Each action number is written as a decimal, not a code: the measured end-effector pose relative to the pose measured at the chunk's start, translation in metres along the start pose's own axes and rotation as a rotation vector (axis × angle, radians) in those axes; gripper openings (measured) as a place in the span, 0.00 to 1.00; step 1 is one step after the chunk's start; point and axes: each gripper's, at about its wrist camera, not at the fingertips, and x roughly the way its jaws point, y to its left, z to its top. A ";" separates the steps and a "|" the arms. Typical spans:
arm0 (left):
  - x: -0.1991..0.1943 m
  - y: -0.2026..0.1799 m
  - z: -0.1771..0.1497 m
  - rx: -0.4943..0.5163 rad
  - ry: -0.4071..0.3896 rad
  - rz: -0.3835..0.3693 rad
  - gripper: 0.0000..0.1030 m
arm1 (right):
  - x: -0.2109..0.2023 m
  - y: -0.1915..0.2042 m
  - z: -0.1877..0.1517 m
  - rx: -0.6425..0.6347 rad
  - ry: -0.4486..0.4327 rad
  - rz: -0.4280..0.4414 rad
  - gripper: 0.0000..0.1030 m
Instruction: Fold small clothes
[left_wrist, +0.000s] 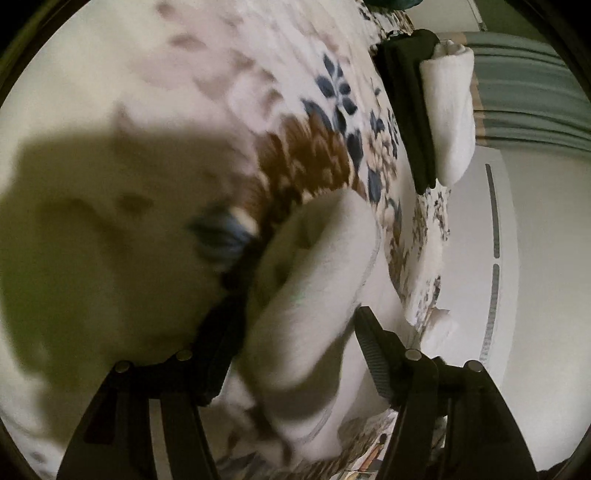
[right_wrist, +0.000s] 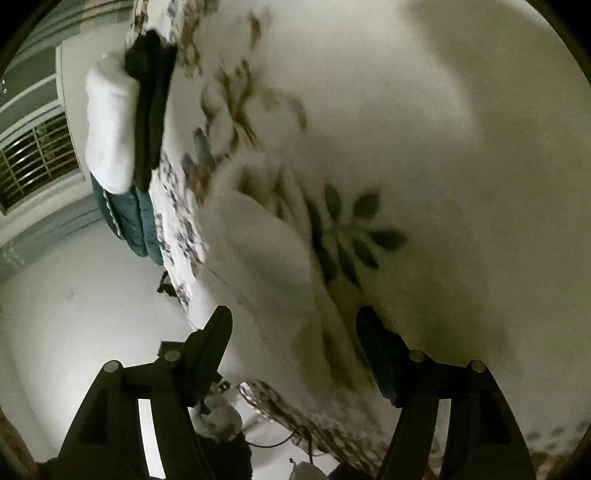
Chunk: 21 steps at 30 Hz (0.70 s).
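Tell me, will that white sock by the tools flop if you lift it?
Probably floppy: the sock already lies bent and creased on the blanket. It looks soft and fuzzy, so likely light and not slippery. It shouldn't roll.

A bed is seen covered by a floral bedspread (left_wrist: 325, 122), printed with blue and brown leaves on white; much of the print is being blurred in both views. White floor (left_wrist: 546, 295) is shown beside the bed edge. A grey dashed strip (left_wrist: 493, 236) is seen running across that floor. A striped grey-green curtain (left_wrist: 528, 99) is visible beyond the bed. A window with a metal grille (right_wrist: 35, 158) is seen in the right wrist view.
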 end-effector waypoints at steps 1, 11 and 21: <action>0.006 -0.003 0.001 0.000 -0.001 -0.006 0.59 | 0.006 -0.002 0.000 0.001 0.004 0.002 0.70; 0.024 -0.017 0.001 0.058 -0.032 0.021 0.58 | 0.042 0.015 0.005 -0.089 0.013 0.004 0.71; -0.002 -0.055 -0.010 0.180 -0.093 0.096 0.15 | 0.048 0.052 -0.004 -0.168 -0.046 -0.037 0.19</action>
